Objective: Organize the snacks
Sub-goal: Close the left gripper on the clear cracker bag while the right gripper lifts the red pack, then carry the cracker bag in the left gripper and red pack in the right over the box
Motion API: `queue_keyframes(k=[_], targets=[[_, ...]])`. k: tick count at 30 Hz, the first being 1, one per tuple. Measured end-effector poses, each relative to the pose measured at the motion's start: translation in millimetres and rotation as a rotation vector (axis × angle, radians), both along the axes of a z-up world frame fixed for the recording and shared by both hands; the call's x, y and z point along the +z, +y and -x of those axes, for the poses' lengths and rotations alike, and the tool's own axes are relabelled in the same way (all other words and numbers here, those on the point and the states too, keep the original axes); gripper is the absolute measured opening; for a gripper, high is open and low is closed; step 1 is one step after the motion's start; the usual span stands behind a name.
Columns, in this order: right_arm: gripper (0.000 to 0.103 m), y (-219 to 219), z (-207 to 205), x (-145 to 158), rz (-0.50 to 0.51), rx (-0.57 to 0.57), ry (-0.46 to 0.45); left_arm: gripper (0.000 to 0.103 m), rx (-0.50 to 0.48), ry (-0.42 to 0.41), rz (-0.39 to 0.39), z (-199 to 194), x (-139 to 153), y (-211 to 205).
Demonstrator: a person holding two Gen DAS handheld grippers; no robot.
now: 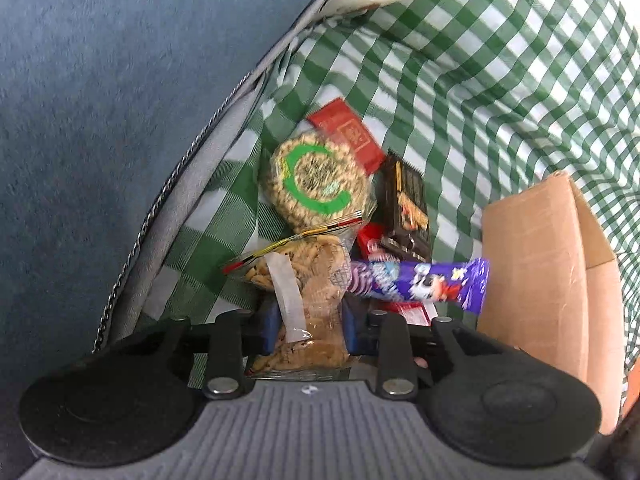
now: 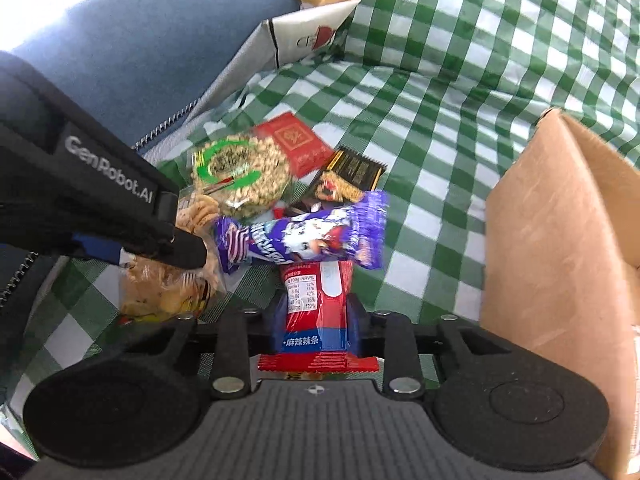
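A heap of snacks lies on a green checked cloth [image 1: 480,80]. My left gripper [image 1: 310,320] is shut on a clear bag of crackers [image 1: 316,280], its blue pads pressing both sides. In the right wrist view my right gripper [image 2: 316,316] is shut on a red packet [image 2: 312,292] with a nutrition label. A purple packet [image 2: 304,240] lies across the red packet's far end. The left gripper [image 2: 188,254] reaches in from the left of that view, clamped on the cracker bag [image 2: 168,288]. Behind are a round nut disc with a green ring [image 1: 316,176], a flat red packet [image 1: 348,136] and a black packet [image 1: 404,200].
An open cardboard box [image 2: 552,240] stands close on the right, its near wall beside the heap. A blue cushion [image 1: 120,80] with a zip rises on the left. A white and tan bag [image 2: 312,28] leans at the back.
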State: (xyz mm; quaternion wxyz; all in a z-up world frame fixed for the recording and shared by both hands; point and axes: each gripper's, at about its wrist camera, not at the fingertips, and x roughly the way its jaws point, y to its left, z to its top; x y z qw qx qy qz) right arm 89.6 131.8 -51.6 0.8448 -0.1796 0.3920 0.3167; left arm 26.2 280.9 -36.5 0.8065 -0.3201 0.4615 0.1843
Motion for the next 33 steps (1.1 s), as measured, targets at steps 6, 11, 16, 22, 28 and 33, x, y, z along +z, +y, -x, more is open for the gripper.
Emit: queue_keyframes(k=[6,11,16,22,28,33], targets=[[0.031,-20.7,2.9,27.9,-0.049,-0.016,-0.064,0.034,0.013,-0.084,-0.031,2.1,15.8,-2.3],[0.031,-39.1,4.1,50.0,-0.110,-0.036,-0.142,0.034,0.002,-0.167,-0.070,2.9,31.4,-10.3],[0.031,-59.8,1.2,69.7,-0.176,-0.062,-0.173,0.034,-0.014,-0.228,-0.120,1.0,43.9,-20.8],[0.031,-92.7,-5.4,98.0,-0.254,-0.072,-0.229,0.034,-0.036,-0.290,-0.161,0.3,55.5,-34.0],[0.031,-136.9,-3.8,104.8,-0.298,-0.097,-0.319,0.034,-0.064,-0.333,-0.180,-3.5,60.6,-50.0],[0.031,-164.4,-4.1,98.8,-0.302,-0.164,-0.325,0.034,-0.107,-0.367,-0.210,-8.0,65.3,-68.7]])
